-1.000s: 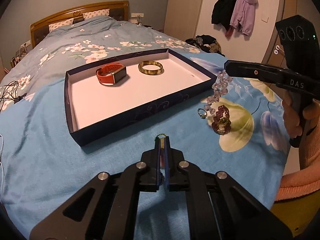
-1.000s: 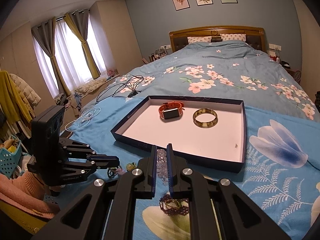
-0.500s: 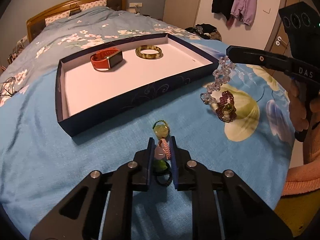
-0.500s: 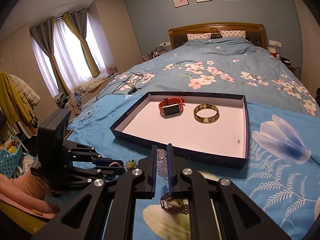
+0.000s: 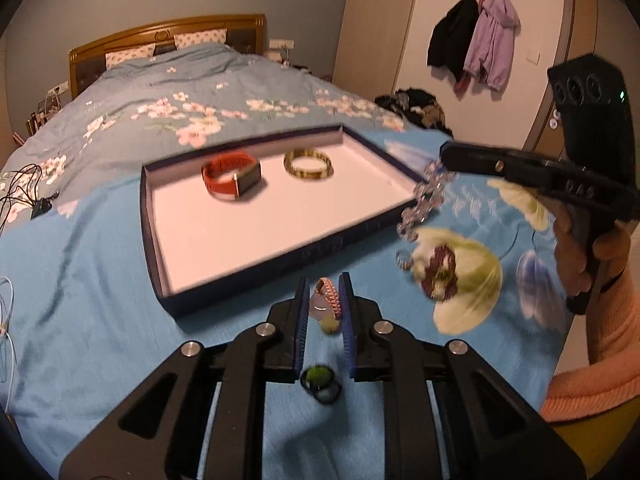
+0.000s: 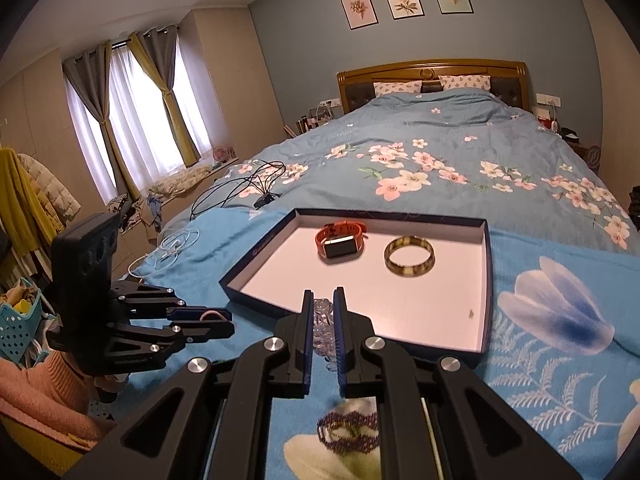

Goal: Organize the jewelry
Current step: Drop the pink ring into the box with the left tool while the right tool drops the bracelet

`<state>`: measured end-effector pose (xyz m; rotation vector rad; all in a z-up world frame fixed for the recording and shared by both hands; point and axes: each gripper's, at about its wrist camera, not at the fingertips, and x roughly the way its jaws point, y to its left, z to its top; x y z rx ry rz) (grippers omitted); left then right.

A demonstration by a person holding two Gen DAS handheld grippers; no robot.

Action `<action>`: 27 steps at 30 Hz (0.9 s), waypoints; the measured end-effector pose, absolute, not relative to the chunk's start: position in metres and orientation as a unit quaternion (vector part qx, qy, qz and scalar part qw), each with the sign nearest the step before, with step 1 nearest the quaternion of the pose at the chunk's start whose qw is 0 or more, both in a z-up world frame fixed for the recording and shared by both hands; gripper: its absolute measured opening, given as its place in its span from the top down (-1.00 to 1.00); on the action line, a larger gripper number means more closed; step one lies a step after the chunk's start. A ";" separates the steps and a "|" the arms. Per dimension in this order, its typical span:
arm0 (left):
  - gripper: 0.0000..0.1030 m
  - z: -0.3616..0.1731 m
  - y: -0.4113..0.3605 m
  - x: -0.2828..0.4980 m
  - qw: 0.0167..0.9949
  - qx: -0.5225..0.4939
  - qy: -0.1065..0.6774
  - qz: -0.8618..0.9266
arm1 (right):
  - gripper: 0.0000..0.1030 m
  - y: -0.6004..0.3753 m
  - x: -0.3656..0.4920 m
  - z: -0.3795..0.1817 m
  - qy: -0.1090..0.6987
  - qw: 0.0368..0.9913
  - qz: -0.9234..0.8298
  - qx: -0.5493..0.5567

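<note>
The left gripper (image 5: 324, 300) fingers are clenched on a pink braided charm bracelet (image 5: 329, 300), low centre. The right gripper (image 6: 320, 320) clamps a clear bead strand (image 6: 323, 332). Both dangle, so loops could snag the tray (image 5: 256, 268) wall or slip free. A watch (image 5: 232, 178) and bangle (image 5: 308, 164) already occupy the tray's far end; 1 purple beaded piece (image 5: 440, 276) and a ring (image 5: 403, 260) remain on the bed (image 5: 80, 280).

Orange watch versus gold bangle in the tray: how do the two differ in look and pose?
The orange watch is a strap with a dark rectangular face; the gold bangle is a plain rigid ring. The watch rests on its edge, face turned toward the cameras; the bangle lies flat. In the right wrist view the watch sits left of the bangle. Both lie apart inside the tray.
</note>
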<state>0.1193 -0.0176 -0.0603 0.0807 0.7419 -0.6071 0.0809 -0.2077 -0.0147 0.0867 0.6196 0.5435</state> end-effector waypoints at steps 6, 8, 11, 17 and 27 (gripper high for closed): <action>0.71 -0.048 -0.021 0.139 0.894 0.039 0.348 -0.278 | 0.84 -0.205 0.099 -0.006 0.291 0.919 0.264 0.039; 0.71 -0.046 -0.022 0.148 0.896 0.040 0.347 -0.276 | 0.84 -0.205 0.106 -0.004 0.288 0.921 0.259 0.038; 0.71 -0.045 -0.026 0.161 0.898 0.043 0.346 -0.270 | 0.84 -0.206 0.120 -0.003 0.290 0.922 0.254 0.041; 0.71 -0.046 -0.029 0.187 0.901 0.040 0.347 -0.256 | 0.84 -0.209 0.150 -0.009 0.302 0.921 0.241 0.058; 0.71 -0.064 -0.038 0.223 0.893 0.036 0.372 -0.251 | 0.84 -0.199 0.185 -0.028 0.327 0.915 0.229 0.063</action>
